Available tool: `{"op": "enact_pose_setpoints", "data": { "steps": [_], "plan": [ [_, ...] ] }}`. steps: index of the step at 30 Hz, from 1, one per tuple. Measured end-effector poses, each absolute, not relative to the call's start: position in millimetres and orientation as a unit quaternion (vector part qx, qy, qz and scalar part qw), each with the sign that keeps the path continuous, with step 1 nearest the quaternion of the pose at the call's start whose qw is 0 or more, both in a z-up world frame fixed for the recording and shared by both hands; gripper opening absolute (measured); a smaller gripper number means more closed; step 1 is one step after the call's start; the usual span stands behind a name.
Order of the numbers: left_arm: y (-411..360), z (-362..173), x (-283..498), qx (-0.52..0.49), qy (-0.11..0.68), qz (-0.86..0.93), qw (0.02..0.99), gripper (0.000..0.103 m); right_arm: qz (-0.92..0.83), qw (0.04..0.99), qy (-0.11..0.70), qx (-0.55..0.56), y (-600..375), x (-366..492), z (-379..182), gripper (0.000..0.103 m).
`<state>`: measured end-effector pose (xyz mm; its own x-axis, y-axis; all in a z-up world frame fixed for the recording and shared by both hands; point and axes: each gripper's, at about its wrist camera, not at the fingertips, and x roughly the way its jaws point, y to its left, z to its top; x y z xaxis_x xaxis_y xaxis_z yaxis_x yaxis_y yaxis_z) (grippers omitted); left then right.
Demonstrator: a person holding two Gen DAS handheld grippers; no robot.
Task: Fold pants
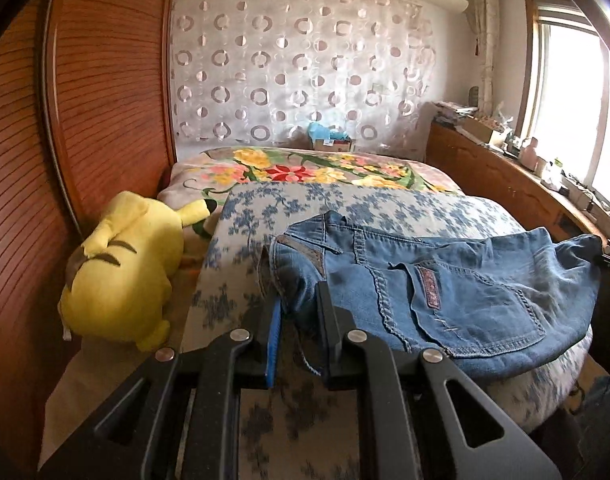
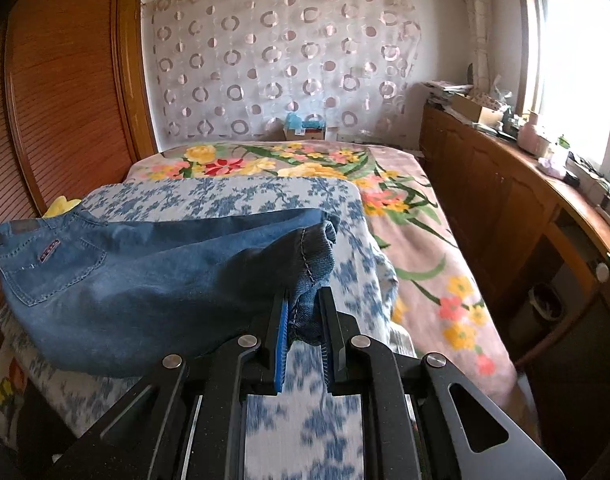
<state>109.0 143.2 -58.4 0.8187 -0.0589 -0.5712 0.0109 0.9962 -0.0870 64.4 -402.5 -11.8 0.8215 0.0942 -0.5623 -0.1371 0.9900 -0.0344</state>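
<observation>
Over bed (image 2: 425, 216), left gripper (image 1: 297, 312) and right gripper (image 2: 305, 312) clamp jeans (image 2: 145, 280)

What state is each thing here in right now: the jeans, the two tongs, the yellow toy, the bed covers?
jeans: held up off the bed, stretched between both tongs
left tongs: shut on the waist end
right tongs: shut on the leg-hem end
yellow plush toy: lying beside the wooden wardrobe
blue-flowered quilt: spread flat beneath the jeans
</observation>
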Motion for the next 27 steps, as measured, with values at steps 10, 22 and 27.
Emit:
{"op": "enact_pose_setpoints", "data": {
  "steps": [10,22,27],
  "plan": [
    [141.6,-88.8,78.3,-0.046,0.340,-0.023,0.939,0.021,0.070,0.946,0.317,-0.012,-417.9,35.2,-32.4,0.014],
    [140.4,-90.3,79.5,-0.046,0.346,-0.025,0.937,0.069,0.083,0.941,0.329,0.022,-426.9,36.6,-36.2,0.032],
    [120.3,-88.4,86.9,-0.041,0.339,-0.053,0.938,0.079,0.078,0.943,0.323,0.029,-422.4,29.7,-41.0,0.039]
  ]
}}
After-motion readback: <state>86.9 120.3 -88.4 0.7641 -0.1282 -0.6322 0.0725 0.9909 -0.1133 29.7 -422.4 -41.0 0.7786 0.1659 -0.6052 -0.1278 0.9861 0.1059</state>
